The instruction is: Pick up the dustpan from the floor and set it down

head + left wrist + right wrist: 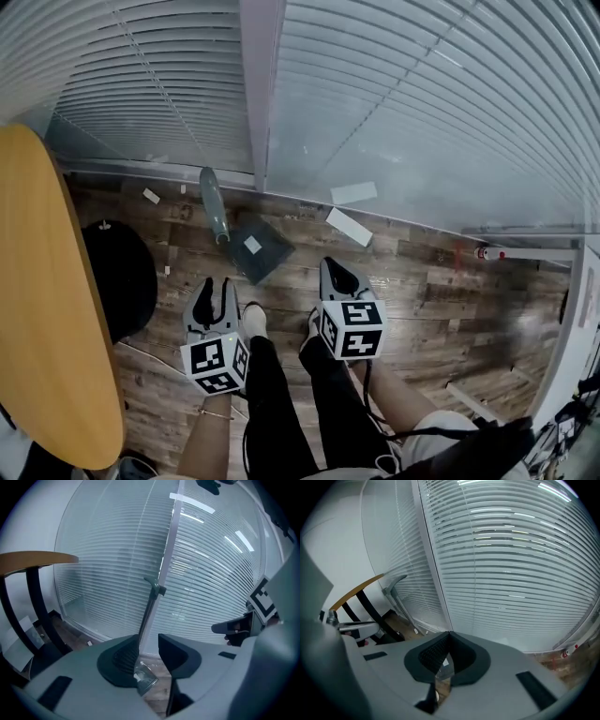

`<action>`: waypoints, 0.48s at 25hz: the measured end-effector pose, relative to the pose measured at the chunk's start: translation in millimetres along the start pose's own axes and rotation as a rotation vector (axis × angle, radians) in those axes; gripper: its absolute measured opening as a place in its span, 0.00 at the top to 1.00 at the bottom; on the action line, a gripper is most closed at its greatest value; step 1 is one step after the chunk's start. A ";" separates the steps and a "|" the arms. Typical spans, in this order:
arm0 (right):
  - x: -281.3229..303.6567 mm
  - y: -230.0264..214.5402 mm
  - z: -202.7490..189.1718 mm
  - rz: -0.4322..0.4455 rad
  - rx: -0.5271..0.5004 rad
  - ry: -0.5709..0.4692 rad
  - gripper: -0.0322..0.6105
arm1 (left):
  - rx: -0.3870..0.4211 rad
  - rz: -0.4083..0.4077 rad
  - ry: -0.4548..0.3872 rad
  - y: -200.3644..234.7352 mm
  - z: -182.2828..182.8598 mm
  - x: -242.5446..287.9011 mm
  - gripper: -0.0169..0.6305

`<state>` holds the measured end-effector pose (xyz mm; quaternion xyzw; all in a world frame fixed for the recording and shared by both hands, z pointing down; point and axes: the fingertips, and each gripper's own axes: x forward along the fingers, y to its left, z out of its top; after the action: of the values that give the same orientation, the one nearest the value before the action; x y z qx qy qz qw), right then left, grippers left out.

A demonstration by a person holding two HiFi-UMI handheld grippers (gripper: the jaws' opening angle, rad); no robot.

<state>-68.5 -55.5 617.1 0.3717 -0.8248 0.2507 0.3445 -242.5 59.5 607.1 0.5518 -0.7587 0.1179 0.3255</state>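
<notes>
Dustpan (258, 248) stands at the foot of the window post (261, 112), handle up. Your left gripper (217, 286) hangs part-open and empty, short of that post (right gripper (330, 267) closed, empty). Centre the handle between the jaws before squeezing.

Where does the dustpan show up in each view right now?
Head view: dustpan at centre, on the floor below the blinds.
Left gripper view: centre, handle rising between the jaws.
Right gripper view: left of centre, handle leaning.
Shared landmark: the window post.
</notes>
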 end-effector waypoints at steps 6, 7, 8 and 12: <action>3.3 -3.5 -1.7 -0.017 0.023 -0.021 0.90 | 0.053 -0.015 -0.056 1.5 8.8 11.5 0.66; 5.0 -4.1 -2.2 -0.020 0.030 -0.023 0.90 | 0.066 -0.018 -0.063 1.8 10.2 15.3 0.65; 6.7 -4.9 -2.2 -0.023 0.038 -0.025 0.90 | 0.082 -0.023 -0.068 1.2 11.9 19.7 0.64; 13.8 -4.9 0.1 -0.023 0.060 -0.026 0.90 | 0.139 -0.035 -0.078 -0.8 19.5 39.1 0.62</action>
<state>-71.4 -64.6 628.2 0.3945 -0.8169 0.2666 0.3255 -255.9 19.0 616.5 0.5905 -0.7510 0.1428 0.2585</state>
